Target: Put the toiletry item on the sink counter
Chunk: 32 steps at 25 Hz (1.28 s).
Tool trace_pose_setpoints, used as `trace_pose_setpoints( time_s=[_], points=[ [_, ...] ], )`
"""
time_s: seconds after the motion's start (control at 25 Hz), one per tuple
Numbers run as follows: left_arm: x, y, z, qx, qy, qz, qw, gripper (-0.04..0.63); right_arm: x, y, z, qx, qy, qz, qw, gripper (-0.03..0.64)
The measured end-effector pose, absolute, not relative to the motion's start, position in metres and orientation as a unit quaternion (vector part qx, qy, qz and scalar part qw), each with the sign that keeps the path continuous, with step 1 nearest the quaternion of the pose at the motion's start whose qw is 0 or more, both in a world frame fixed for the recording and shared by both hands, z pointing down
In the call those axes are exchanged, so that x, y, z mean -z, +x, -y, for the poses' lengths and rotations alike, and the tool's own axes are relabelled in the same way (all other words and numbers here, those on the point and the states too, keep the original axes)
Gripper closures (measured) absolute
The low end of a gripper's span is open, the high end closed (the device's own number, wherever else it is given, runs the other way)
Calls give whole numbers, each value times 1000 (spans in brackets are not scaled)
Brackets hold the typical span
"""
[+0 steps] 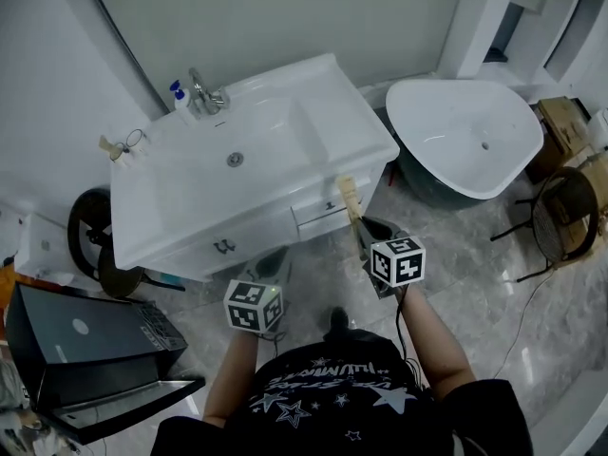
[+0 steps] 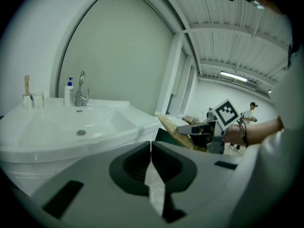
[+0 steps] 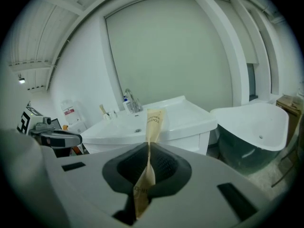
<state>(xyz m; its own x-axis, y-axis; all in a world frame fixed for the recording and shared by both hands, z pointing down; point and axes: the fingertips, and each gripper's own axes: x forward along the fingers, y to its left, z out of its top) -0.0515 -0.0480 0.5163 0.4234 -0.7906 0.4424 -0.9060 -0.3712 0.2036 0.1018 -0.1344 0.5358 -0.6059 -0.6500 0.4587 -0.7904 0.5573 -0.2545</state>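
"The sink counter [image 1: 347, 126] stands well ahead of both sets of jaws; why so far off?"

"I'd say the carry hasn't started; the flat stretch ahead of the right jaws is bare, a likely landing spot."

"And the 2 grippers?"

"The left gripper [image 2: 151, 150] has its jaws pressed together on nothing, idle; the right gripper [image 3: 148, 148] is clamped on the toiletry packet [image 3: 153, 121], a thin tan sachet pinched low; its printed top stands up past the jaw tips, probably so it can be laid down cleanly."
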Motion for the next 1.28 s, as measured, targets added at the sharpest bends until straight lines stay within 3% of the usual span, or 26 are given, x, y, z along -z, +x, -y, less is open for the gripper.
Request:
trace_pose_setpoints(
  time_s=[0.56, 0.88, 1.28],
  points=[
    [-518, -23, 91, -137, 801, 541, 217, 574, -546, 104, 184, -240, 374, 884, 147, 592],
    [-524, -48, 95, -126, 791, 551, 236, 574, -556, 83, 196, -260, 371, 878, 154, 592],
    [-520, -88, 177, -109, 803, 535, 238, 574, -540, 71, 274, -248, 420, 861, 147, 592]
  ],
)
